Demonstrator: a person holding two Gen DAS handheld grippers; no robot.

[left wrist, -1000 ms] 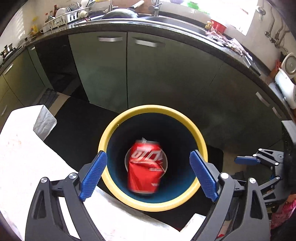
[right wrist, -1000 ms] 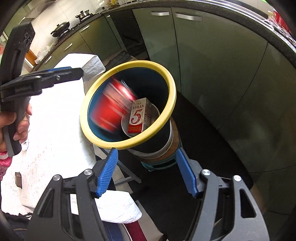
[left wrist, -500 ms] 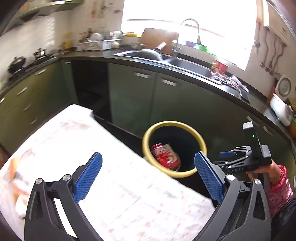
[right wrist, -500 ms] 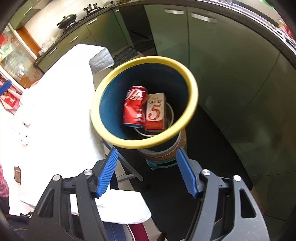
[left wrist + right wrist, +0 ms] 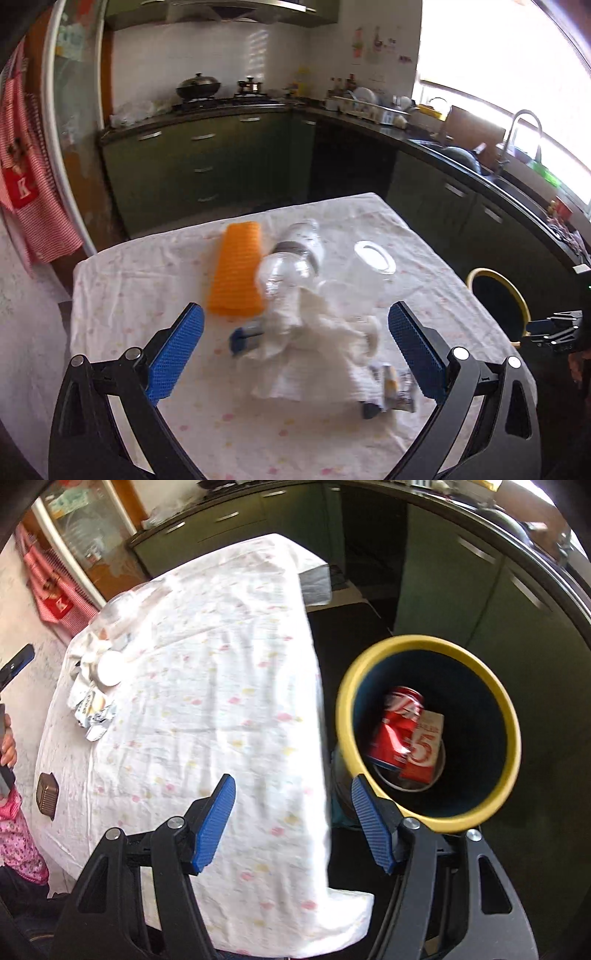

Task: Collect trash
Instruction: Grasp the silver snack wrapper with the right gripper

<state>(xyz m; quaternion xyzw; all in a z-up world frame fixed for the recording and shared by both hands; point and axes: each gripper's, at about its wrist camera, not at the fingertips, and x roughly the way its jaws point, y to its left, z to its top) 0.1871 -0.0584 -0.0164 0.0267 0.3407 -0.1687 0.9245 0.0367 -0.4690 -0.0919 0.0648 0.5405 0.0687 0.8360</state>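
In the left wrist view, my left gripper (image 5: 295,354) hangs wide open over the white-clothed table (image 5: 155,295), nothing between its pads. Below it lie a crumpled white tissue (image 5: 314,350), a clear plastic bottle (image 5: 291,258), a clear cup (image 5: 369,269), an orange sponge cloth (image 5: 236,269) and a foil wrapper (image 5: 393,386). The yellow-rimmed bin (image 5: 489,272) stands off the table's right edge. In the right wrist view my right gripper (image 5: 291,823) is open and empty above the table's edge. The bin (image 5: 417,642) beside it holds a red can (image 5: 397,727) and a small carton (image 5: 424,753).
Dark green kitchen cabinets (image 5: 207,158) and a counter with a sink (image 5: 517,184) run behind the table and bin. A small brown box (image 5: 48,797) lies near the table's near edge by a person's pink sleeve (image 5: 14,830). A red checked apron (image 5: 26,177) hangs at left.
The red can dropped from my left gripper into the bin. That gripper then swung left and back over the table. My right gripper shifted left, so the bin now sits at its right.
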